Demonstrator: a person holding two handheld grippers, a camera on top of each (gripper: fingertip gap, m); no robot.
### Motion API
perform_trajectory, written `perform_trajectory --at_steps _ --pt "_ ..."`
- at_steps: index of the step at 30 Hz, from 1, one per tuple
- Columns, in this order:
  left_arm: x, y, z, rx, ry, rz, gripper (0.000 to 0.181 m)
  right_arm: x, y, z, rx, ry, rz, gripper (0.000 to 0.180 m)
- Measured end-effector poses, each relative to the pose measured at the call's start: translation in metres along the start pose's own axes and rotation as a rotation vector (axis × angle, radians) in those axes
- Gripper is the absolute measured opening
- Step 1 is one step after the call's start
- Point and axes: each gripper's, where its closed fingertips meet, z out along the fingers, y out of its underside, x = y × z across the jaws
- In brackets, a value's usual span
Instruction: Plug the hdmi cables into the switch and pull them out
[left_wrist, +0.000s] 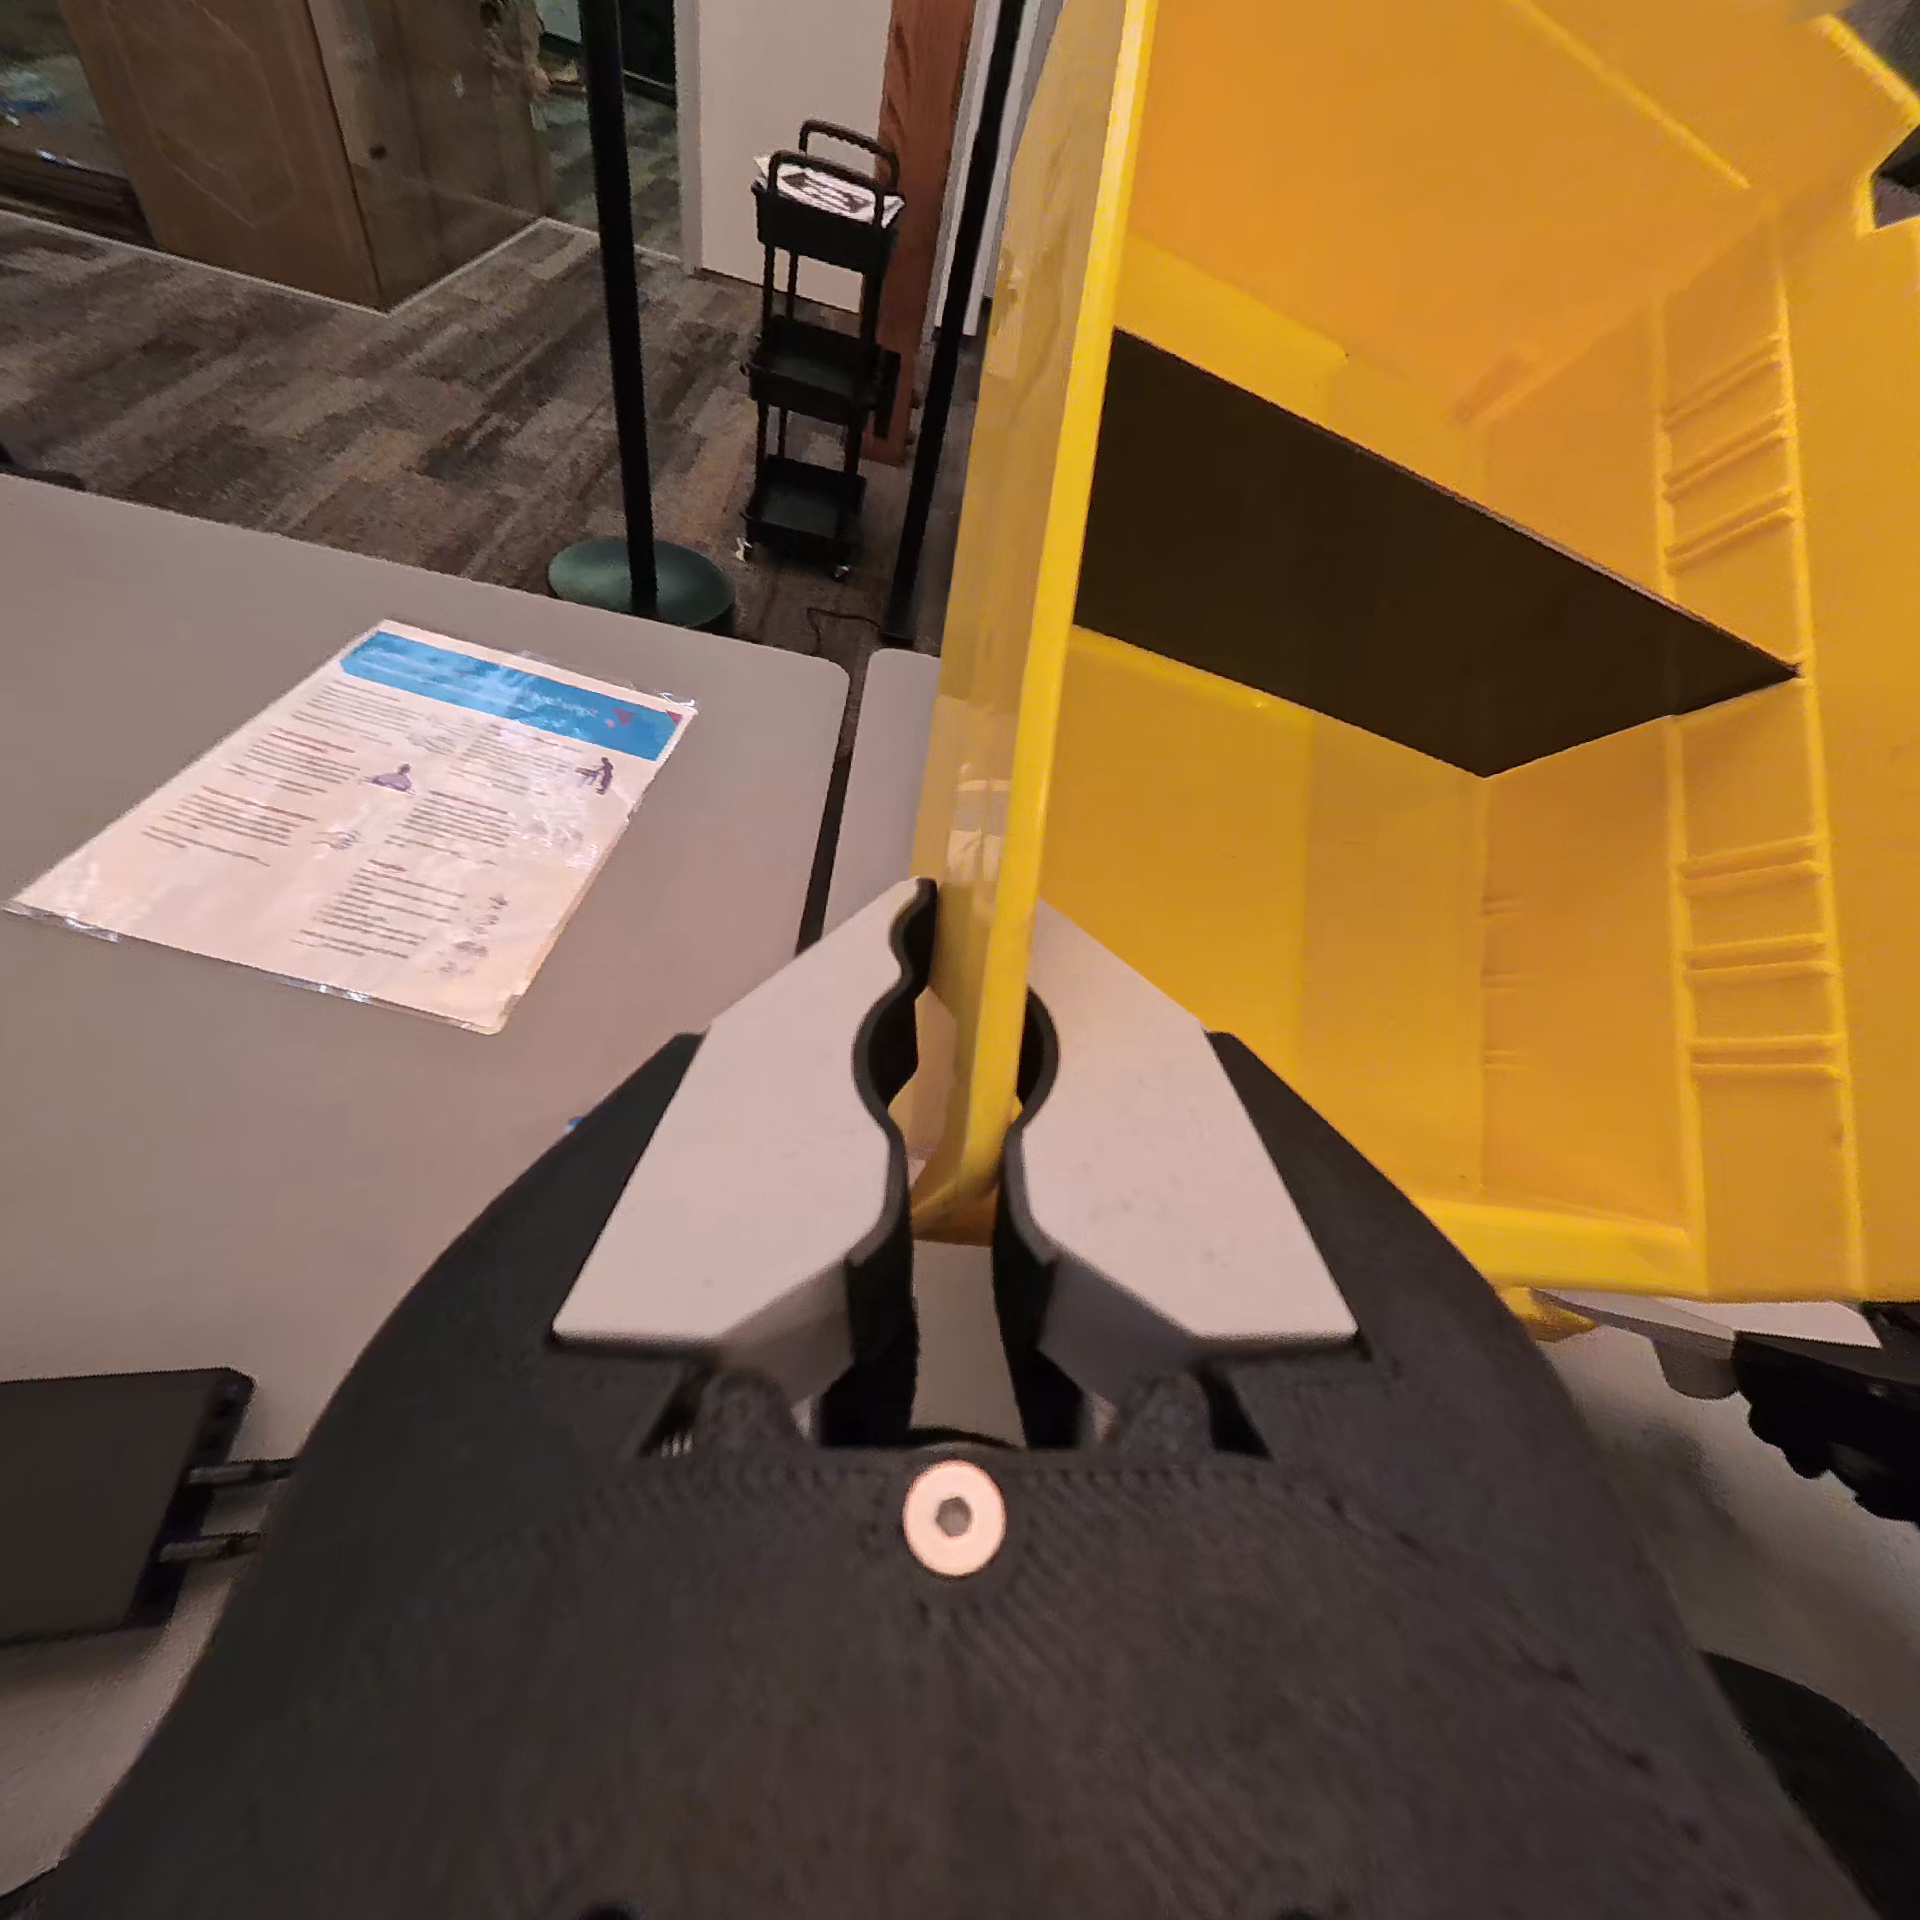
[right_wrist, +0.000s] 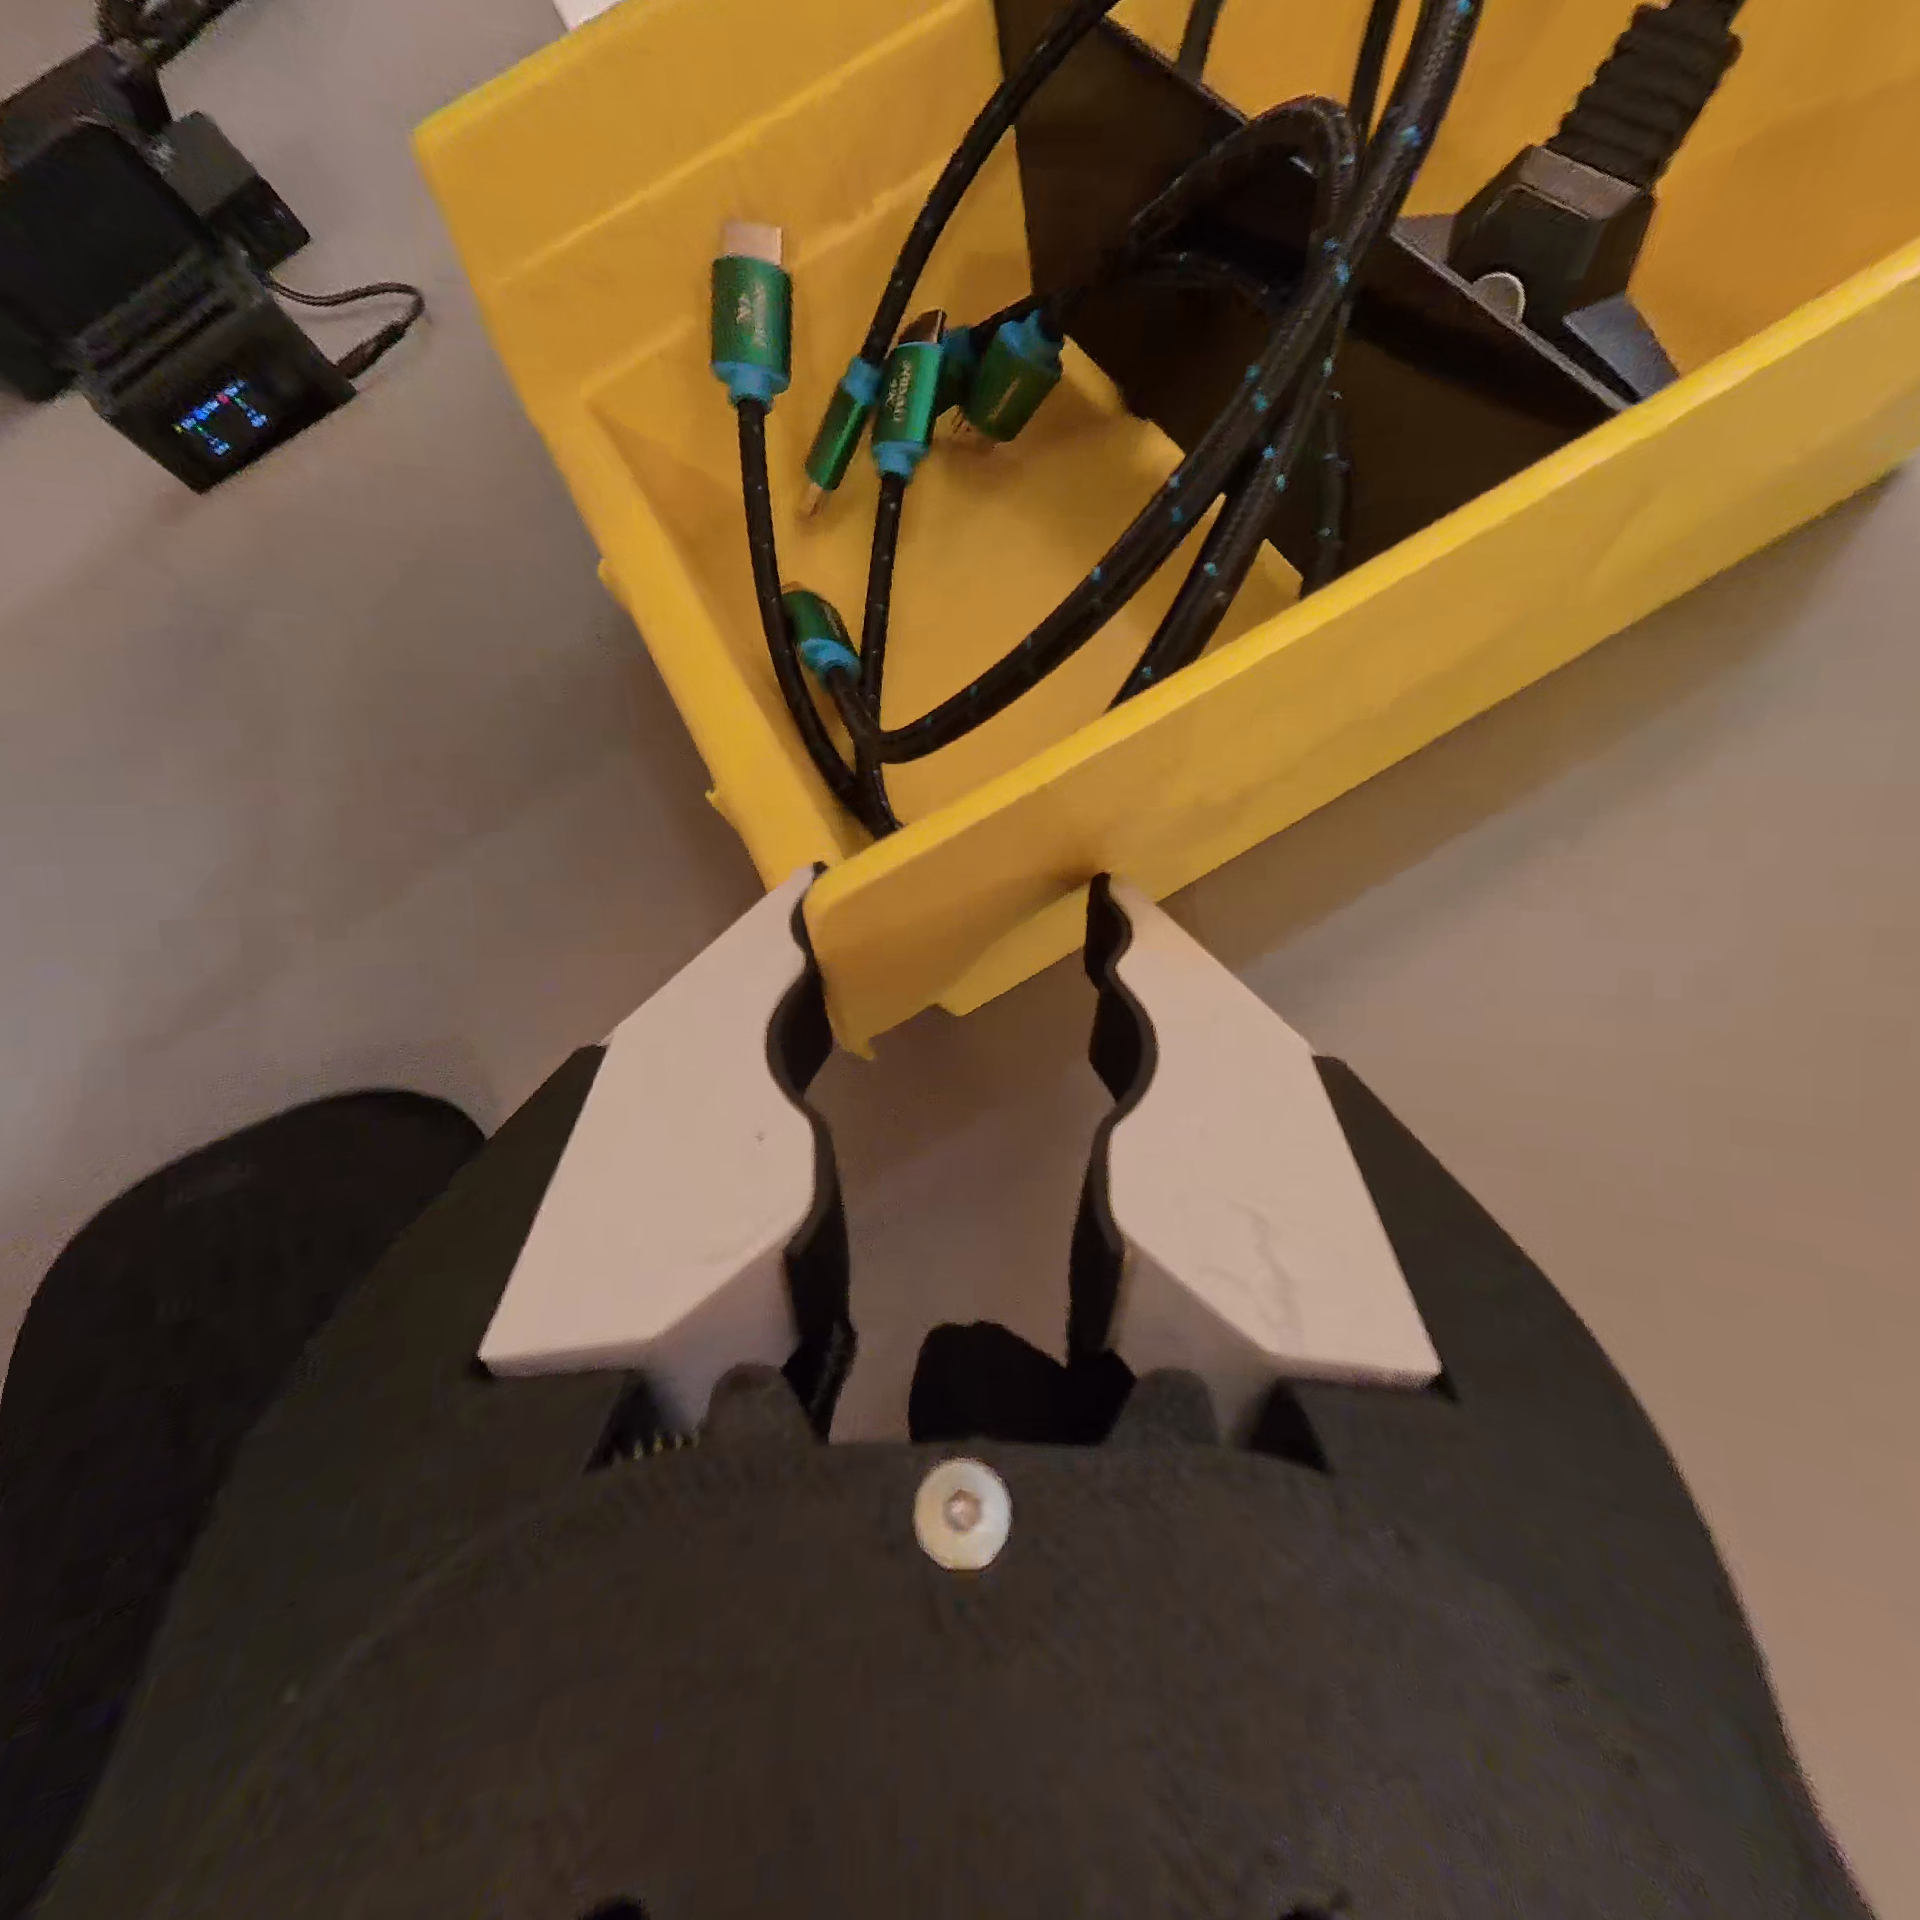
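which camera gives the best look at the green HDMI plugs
The right wrist view: the green HDMI plugs lie in plain sight inside the yellow bin. The left wrist view shows only bin wall and empty compartments, no plugs.

Printed matter showed in four places. On the grey table at ten o'clock lay a laminated sheet (left_wrist: 364, 821) with a blue header band, columns of small print and little figures, all too blurred to read. At twelve o'clock, far off, a black-and-white sign (left_wrist: 826, 192) topped a black cart. In the yellow bin (right_wrist: 1247, 727), a green plug (right_wrist: 750, 312) and its neighbour (right_wrist: 909, 400) carried pale lettering. At ten o'clock, a small screen (right_wrist: 218, 416) glowed with tiny coloured figures, unreadable.
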Motion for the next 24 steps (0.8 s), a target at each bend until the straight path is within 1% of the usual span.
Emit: perform_trajectory --at_steps 2,5,8,10,12,15,21,22,23,24 --pt "0.002 -0.003 -0.002 0.0 -0.005 0.013 0.004 -0.005 -0.009 0.007 0.007 -0.023 -0.004 0.048" --pt "0.012 -0.004 0.0 -0.006 0.014 0.024 0.004 -0.005 -0.018 -0.002 0.031 -0.031 -0.019 0.05" --pt "0.037 -0.005 0.008 -0.014 0.067 0.043 0.004 -0.002 -0.013 -0.027 0.044 -0.034 -0.02 0.052" --pt "0.065 -0.006 0.015 -0.021 0.123 0.067 0.004 0.002 -0.007 -0.051 0.062 -0.034 -0.018 0.051" --pt "0.101 -0.005 0.022 -0.032 0.191 0.099 0.004 0.011 -0.002 -0.082 0.091 -0.02 -0.012 0.05" --pt "0.166 0.002 0.035 -0.037 0.279 0.173 0.004 0.033 0.007 -0.139 0.158 0.014 0.034 0.049" --pt "0.316 0.049 0.054 -0.113 0.464 0.336 0.004 0.076 0.054 -0.262 0.253 0.077 0.136 0.052" --pt "0.34 0.058 0.056 -0.131 0.49 0.365 0.004 0.081 0.064 -0.281 0.277 0.07 0.161 0.052" --pt "0.362 0.069 0.06 -0.148 0.512 0.393 0.004 0.079 0.073 -0.299 0.312 0.017 0.199 0.05" --pt "0.383 0.079 0.064 -0.167 0.533 0.418 0.004 0.074 0.079 -0.316 0.363 -0.071 0.261 0.047"
